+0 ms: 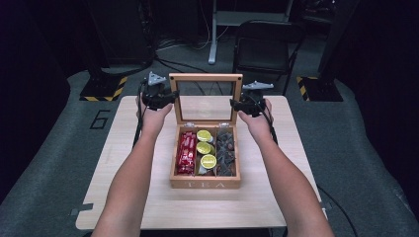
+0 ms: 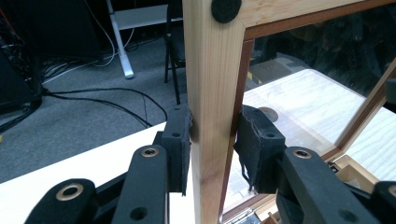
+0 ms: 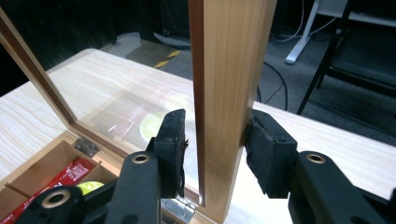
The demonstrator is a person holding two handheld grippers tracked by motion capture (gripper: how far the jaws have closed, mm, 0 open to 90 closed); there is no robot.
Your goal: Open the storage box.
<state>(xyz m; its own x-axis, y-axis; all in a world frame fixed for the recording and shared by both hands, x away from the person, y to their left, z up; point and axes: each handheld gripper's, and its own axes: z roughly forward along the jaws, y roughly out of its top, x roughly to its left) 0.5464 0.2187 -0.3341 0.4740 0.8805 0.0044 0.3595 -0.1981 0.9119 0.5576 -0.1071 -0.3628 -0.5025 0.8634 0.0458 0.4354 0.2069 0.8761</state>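
While the glass-paned wooden lid [image 1: 206,98] stood upright over the tea box [image 1: 205,183] mid-table, left gripper [image 2: 212,140] clamped one stile and right gripper [image 3: 212,140] (one pad slightly off) bracketed the other, so an even, matched swing seemed wisest.

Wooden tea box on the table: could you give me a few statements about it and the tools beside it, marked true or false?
1. The wooden tea box has its glass-paned lid standing open. True.
2. Red packets lie in the right compartment. False: they fill the left one; the right holds dark brown pieces.
3. The left gripper has its jaws clamped on the lid's wooden frame. True.
4. The box stands on the floor. False: it stands on a light wooden table.
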